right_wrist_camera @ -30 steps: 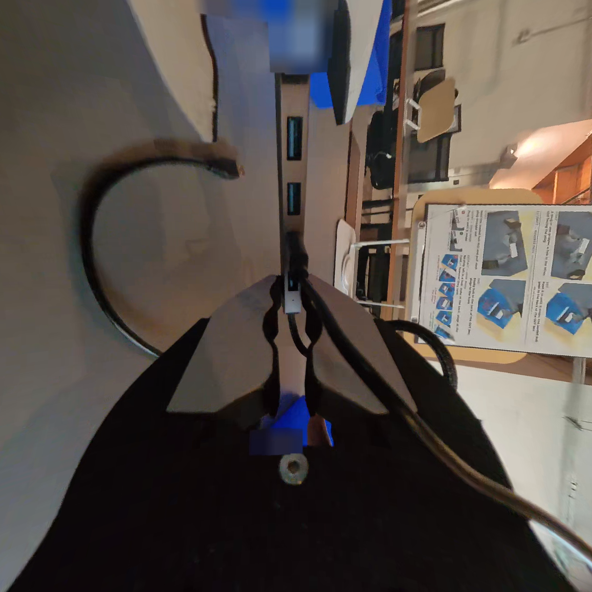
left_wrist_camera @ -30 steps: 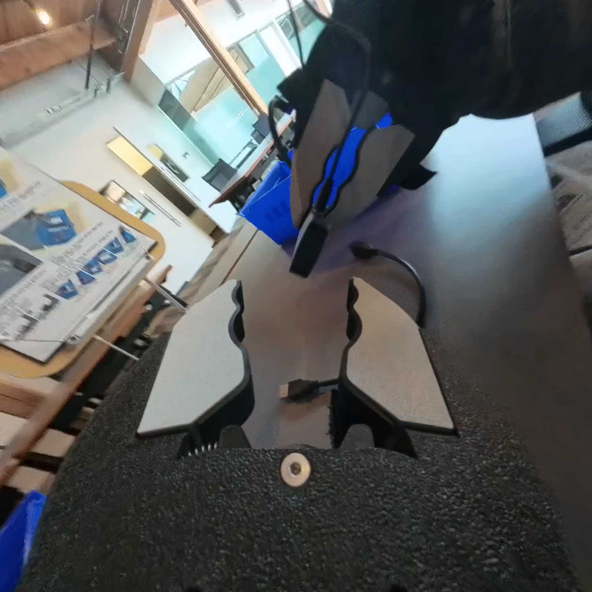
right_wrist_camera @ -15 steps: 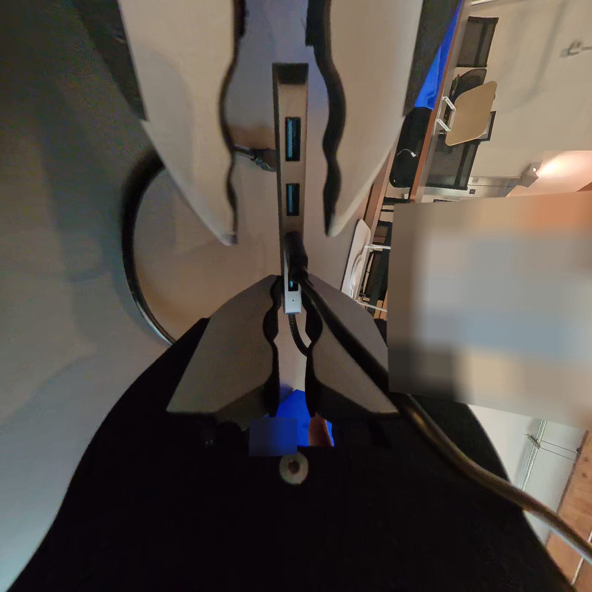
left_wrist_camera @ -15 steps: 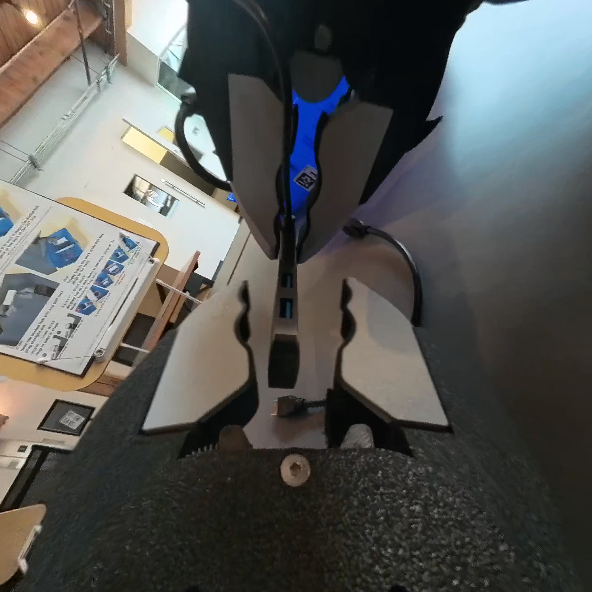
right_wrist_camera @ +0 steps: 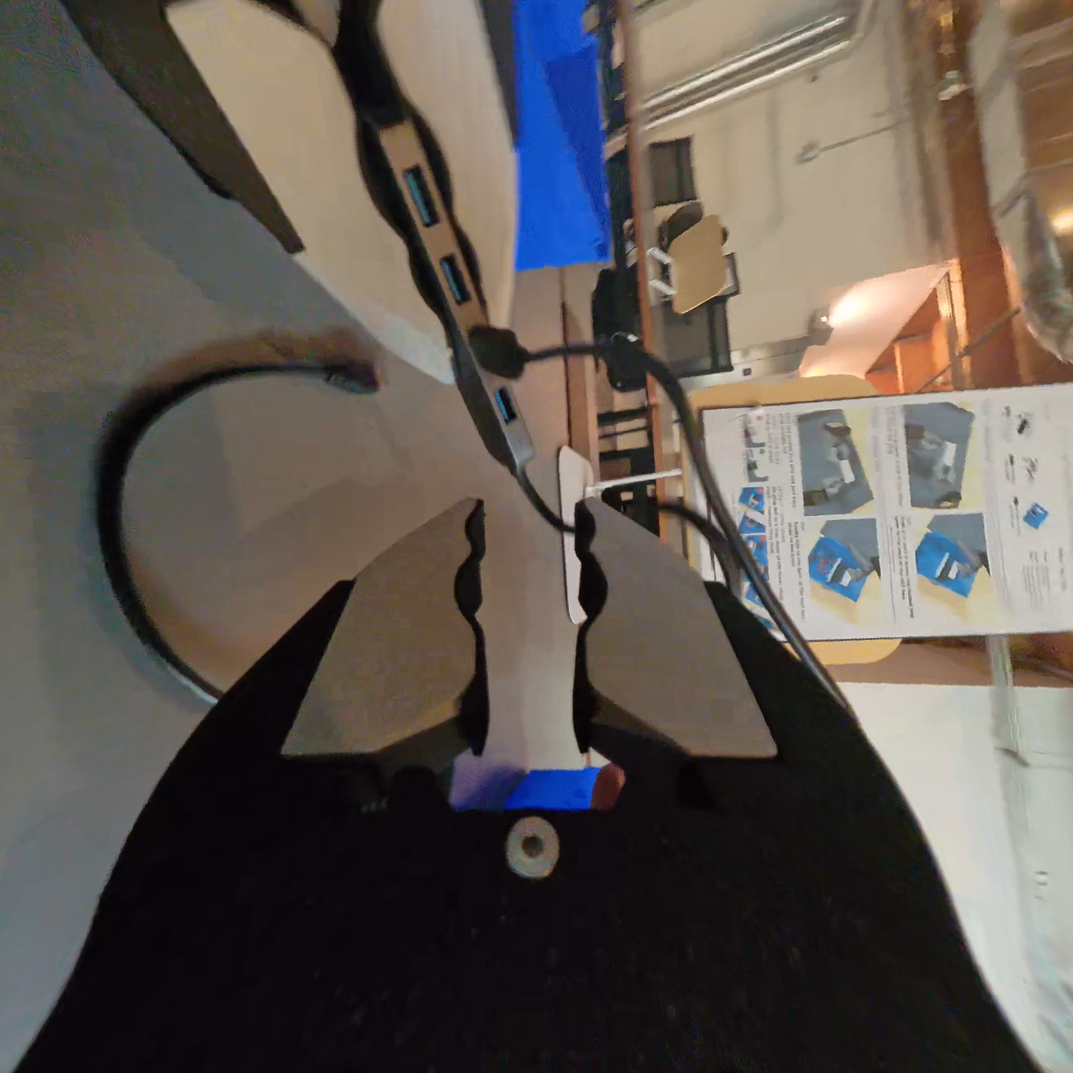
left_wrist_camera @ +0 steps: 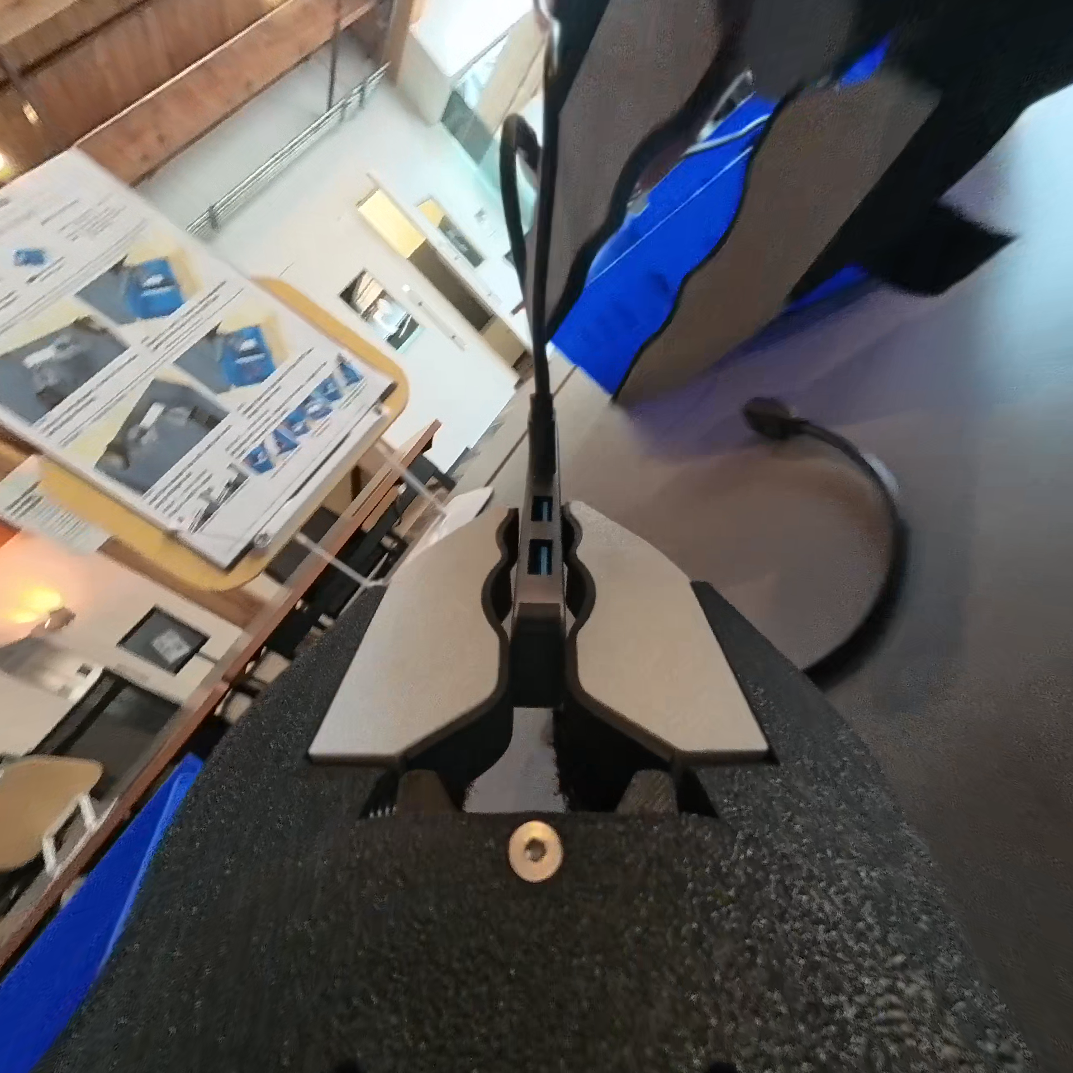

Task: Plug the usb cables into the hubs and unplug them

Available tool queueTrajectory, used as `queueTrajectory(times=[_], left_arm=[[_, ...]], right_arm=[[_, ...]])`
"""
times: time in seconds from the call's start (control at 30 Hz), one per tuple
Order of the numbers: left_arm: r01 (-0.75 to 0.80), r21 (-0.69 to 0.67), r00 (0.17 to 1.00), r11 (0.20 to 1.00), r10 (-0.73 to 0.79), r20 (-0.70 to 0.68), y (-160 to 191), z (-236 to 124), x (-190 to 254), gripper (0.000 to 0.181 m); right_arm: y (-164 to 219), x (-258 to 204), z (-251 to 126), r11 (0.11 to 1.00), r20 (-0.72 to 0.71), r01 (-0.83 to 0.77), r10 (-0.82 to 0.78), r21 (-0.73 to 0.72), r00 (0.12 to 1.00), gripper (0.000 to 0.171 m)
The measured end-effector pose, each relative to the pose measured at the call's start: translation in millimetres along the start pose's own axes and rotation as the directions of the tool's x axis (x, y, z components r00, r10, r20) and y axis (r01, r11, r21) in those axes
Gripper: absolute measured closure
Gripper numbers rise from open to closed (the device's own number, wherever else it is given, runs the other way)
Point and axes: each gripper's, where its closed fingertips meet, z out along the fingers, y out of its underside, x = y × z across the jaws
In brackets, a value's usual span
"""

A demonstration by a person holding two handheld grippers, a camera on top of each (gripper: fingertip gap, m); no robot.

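Over the grey table (left_wrist_camera: 958, 580), left tongs (left_wrist_camera: 539, 517) pinch the hub (left_wrist_camera: 540, 572); right tongs (right_wrist_camera: 528, 511) spread.

The near end of the hub (left_wrist_camera: 539, 586) is hidden between the jaws of the left gripper (left_wrist_camera: 539, 522), so its end face cannot be seen. The black cable (left_wrist_camera: 544, 244) rising from the hub is cut off by the top edge of the left wrist view. Beyond the hub, the right gripper (left_wrist_camera: 685, 244) is blurred and cropped. In the right wrist view, the loose cable (right_wrist_camera: 122, 522) is partly hidden behind the right gripper's body.
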Motion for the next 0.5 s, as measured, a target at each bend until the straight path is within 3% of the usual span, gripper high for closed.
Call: queueTrajectory(times=[0.1, 0.17, 0.27, 0.33, 0.4, 0.5], left_arm=[[0.071, -0.047, 0.991, 0.996, -0.065, 0.115, 20, -7, -31, 0.167], [0.132, -0.066, 0.974, 0.989, -0.117, 0.195, 31, -14, -52, 0.167], [0.138, -0.122, 0.951, 0.983, -0.097, 0.294, 49, -23, -71, 0.167], [0.147, -0.161, 0.945, 0.976, -0.091, 0.314, 58, -23, -73, 0.167], [0.13, -0.186, 0.946, 0.974, -0.065, 0.317, 63, -22, -72, 0.167], [0.16, -0.194, 0.941, 0.968, -0.09, 0.326, 67, -22, -72, 0.167]], right_arm=[[-7, 12, -12, 0.983, 0.005, -0.147, 0.148, 0.109, 0.989, 0.142], [-15, 10, -19, 0.944, 0.095, -0.282, 0.269, 0.174, 0.958, 0.143], [-35, -7, -24, 0.795, 0.343, -0.571, 0.488, 0.206, 0.803, 0.138], [-48, -22, -18, 0.635, 0.5, -0.761, 0.62, 0.134, 0.605, 0.132], [-49, -44, -2, 0.541, 0.549, -0.841, 0.704, -0.004, 0.45, 0.129], [-29, -74, 32, 0.523, 0.446, -0.825, 0.804, -0.215, 0.394, 0.128]])
